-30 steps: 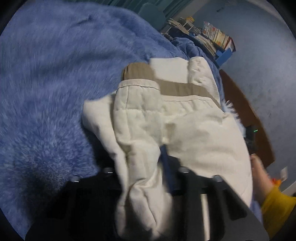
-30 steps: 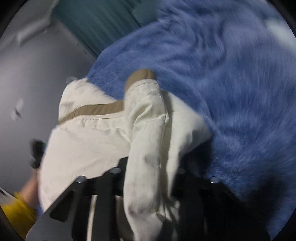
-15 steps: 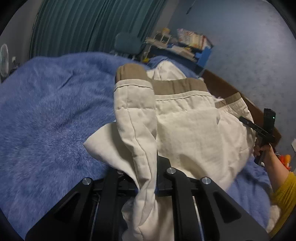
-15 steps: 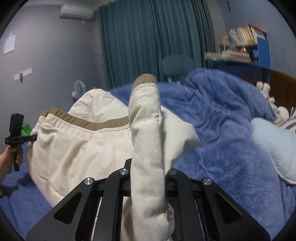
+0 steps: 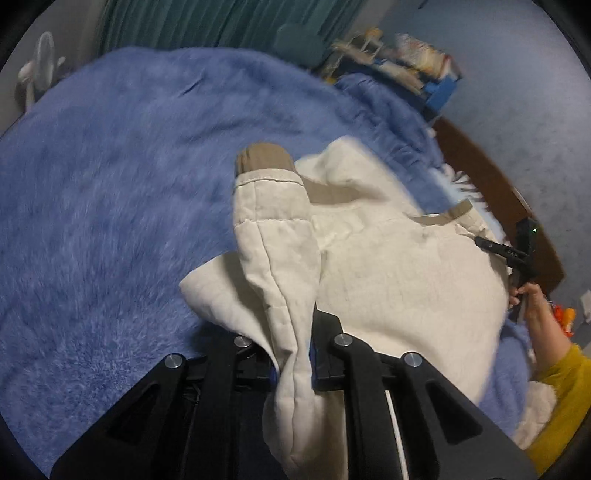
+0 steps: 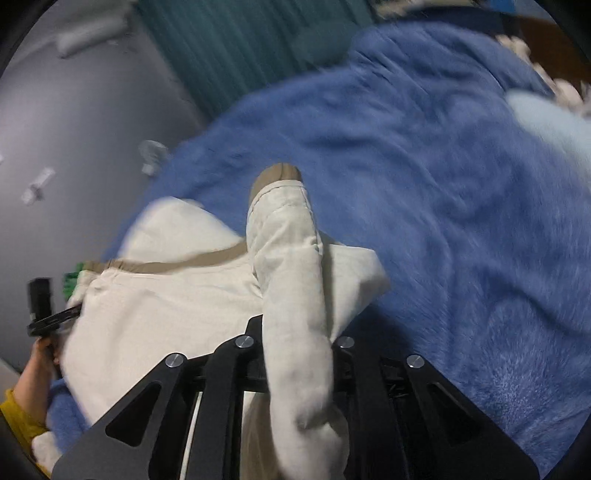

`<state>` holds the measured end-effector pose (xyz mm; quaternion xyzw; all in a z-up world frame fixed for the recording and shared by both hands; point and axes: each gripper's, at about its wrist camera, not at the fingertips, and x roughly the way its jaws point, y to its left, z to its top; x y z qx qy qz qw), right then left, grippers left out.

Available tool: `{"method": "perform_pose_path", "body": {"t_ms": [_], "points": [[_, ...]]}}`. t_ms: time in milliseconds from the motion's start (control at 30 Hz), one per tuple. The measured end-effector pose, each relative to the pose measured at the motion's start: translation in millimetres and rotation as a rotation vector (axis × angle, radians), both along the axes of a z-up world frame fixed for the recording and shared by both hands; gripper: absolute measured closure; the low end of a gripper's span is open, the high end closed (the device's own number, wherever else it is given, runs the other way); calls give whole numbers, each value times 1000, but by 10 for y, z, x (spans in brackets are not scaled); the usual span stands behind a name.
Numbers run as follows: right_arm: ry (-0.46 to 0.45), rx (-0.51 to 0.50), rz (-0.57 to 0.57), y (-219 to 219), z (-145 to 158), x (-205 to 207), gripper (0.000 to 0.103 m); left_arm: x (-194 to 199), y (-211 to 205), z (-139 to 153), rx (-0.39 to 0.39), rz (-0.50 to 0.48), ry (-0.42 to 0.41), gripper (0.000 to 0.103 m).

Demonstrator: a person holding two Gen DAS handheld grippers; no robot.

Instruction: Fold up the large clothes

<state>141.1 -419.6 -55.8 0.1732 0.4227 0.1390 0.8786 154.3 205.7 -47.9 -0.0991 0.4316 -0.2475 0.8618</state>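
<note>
A large cream quilted garment (image 5: pixel 388 266) with a tan band (image 5: pixel 266 157) hangs stretched between both grippers over the blue fleece blanket (image 5: pixel 110 184). My left gripper (image 5: pixel 295 332) is shut on a bunched fold of it, which drapes over the fingers. In the right wrist view the same garment (image 6: pixel 166 306) is pinched in my right gripper (image 6: pixel 295 325); its jaws are easing open a little with the cloth still pressed between them. Each view shows the other gripper at the far corner of the cloth: the right gripper (image 5: pixel 517 254) and the left gripper (image 6: pixel 48 310).
The blanket (image 6: pixel 461 221) covers the whole bed. Teal curtains (image 5: pixel 207 22), a chair and a cluttered bookshelf (image 5: pixel 406 70) stand behind it. A wooden headboard (image 5: pixel 491 177) runs along the wall, and a pale cushion (image 6: pixel 546 118) lies beside it. A yellow sleeve (image 5: pixel 565 387) follows the hand.
Both grippers carried the held garment across the bed and upward. The views swung up toward the curtains, then tilted back down at the blanket. Both grips stayed on the cloth.
</note>
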Motion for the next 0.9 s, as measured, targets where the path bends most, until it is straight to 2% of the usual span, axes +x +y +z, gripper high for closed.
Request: {"method": "perform_pose_path", "body": {"t_ms": [33,100,167,267,300,333,367,400,433,500,567,600,700,767,900], "points": [[23,50,-15,-112,-122,54,86,70,93,-111,-65,22,29,91],[53,100,-41,-216,-279,110,83,149,169,-245,-117,38,60,88],[74,87,-51,-211,-379,132,80,183,166,-376,-91,44,70,83],[105,76,-69,-198,-481,186,72,189,157,-460,-97,76,88,72],[114,50,-77,-186,-459,143,65,198,144,-457,-81,96,88,60],[123,13,-98,-167,-408,112,58,169,155,-406,-27,140,83,43],[129,-14,-121,-148,-373,43,40,87,201,-392,10,164,75,38],[129,-47,-145,-136,-276,-15,31,-20,235,-311,47,190,53,35],[113,-83,-151,-98,-142,-92,31,-62,246,-237,55,193,41,35],[76,-164,-170,-19,109,-245,27,-272,183,31,123,198,-14,35],[29,-209,-180,119,402,-439,22,-545,-10,318,207,193,-64,26],[10,-218,-174,204,527,-528,18,-648,-67,408,233,190,-78,18],[-53,-261,-135,581,861,-884,9,-1077,-510,678,341,162,-159,10],[-70,-273,-105,801,946,-1101,7,-1268,-774,726,374,166,-172,8],[-53,-210,-97,1140,782,-1475,7,-1494,-1249,504,340,174,-112,8]]}}
